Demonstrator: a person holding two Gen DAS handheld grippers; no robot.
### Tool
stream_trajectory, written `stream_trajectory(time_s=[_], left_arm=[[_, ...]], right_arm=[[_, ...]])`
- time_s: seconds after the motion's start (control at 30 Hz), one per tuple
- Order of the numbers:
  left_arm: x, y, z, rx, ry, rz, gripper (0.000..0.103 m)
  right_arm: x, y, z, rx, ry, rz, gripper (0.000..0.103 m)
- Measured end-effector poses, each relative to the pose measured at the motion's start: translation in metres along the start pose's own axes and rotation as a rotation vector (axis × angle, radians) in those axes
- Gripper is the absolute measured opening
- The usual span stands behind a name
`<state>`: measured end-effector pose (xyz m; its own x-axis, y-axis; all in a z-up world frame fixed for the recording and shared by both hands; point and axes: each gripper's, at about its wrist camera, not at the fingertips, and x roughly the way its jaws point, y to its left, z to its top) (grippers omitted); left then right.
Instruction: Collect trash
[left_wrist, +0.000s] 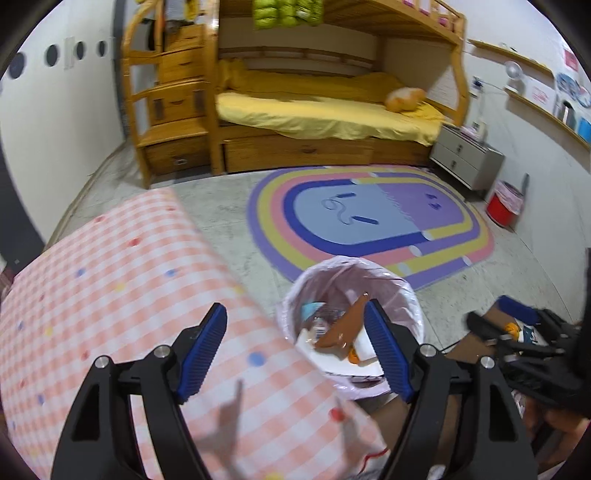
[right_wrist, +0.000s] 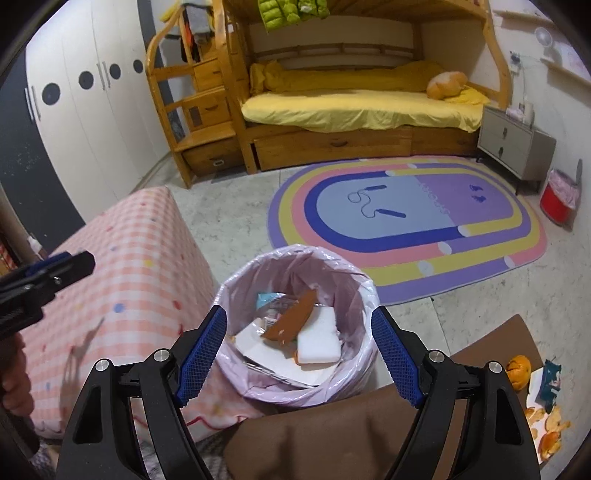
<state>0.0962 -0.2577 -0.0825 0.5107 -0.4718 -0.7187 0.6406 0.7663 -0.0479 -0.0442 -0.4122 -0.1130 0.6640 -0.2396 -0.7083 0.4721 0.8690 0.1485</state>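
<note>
Right wrist view: you held the right gripper (right_wrist: 299, 354) above the trash bin (right_wrist: 236, 291), fingers spread wide with nothing between them.
Left wrist view: your left gripper (left_wrist: 295, 347) hung over the near edge of the checked tablecloth (left_wrist: 110, 295), its fingers also spread and empty.
Trash bin: it stood on the floor just right of the covered table, lined with a pale pink bag.
Inside the bin: a brown triangular scrap (right_wrist: 291, 321) lay on top, tilted, with a white foam block (right_wrist: 319, 339) beside it, white paper under both, and a small blue wrapper (right_wrist: 266, 298) at the far side.
Brown board (right_wrist: 332, 435): it lay near you, touching the bin's near side.
Leftover trash: orange peels (right_wrist: 519, 371) and a dark wrapper (right_wrist: 550, 380) sat on white paper at the far right, well apart from the bin.
Background: a wooden bunk bed (right_wrist: 351, 110) with yellow sheets stood far off, an oval rug (right_wrist: 406, 221) lay on the floor between it and the bin, and a red bin (right_wrist: 556, 203) stood at the far right.
</note>
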Motion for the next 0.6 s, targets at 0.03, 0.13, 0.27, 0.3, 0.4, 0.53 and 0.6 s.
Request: stream_trajectory(time_s=[0.03,0.13,0.27,0.3,0.4,0.53,0.6], left_arm=[[-0.006,0.003,-0.001,-0.009,-0.005,0.014,0.077],[-0.032,0.017,-0.005,-0.035,-0.032,0.061,0.081],[-0.071,0.031,-0.015,-0.044,-0.064,0.136,0.09],[-0.079,0.033,-0.018,-0.047,-0.066,0.148,0.092],[-0.107,0.04,-0.029,-0.066,-0.069,0.178,0.095],[-0.144,0.047,-0.049,-0.106,-0.05,0.228,0.096],[-0.164,0.05,-0.059,-0.13,-0.051,0.245,0.096]], right_arm=[[-0.012,0.004,0.001,-0.003,-0.01,0.012,0.081],[-0.035,0.015,0.008,-0.018,-0.032,0.039,0.085],[-0.071,0.037,0.011,-0.036,-0.05,0.082,0.09],[-0.076,0.04,0.011,-0.038,-0.046,0.091,0.091],[-0.091,0.058,0.006,-0.054,-0.012,0.132,0.092],[-0.11,0.089,-0.005,-0.149,0.009,0.171,0.092],[-0.123,0.104,-0.012,-0.19,0.006,0.204,0.092]])
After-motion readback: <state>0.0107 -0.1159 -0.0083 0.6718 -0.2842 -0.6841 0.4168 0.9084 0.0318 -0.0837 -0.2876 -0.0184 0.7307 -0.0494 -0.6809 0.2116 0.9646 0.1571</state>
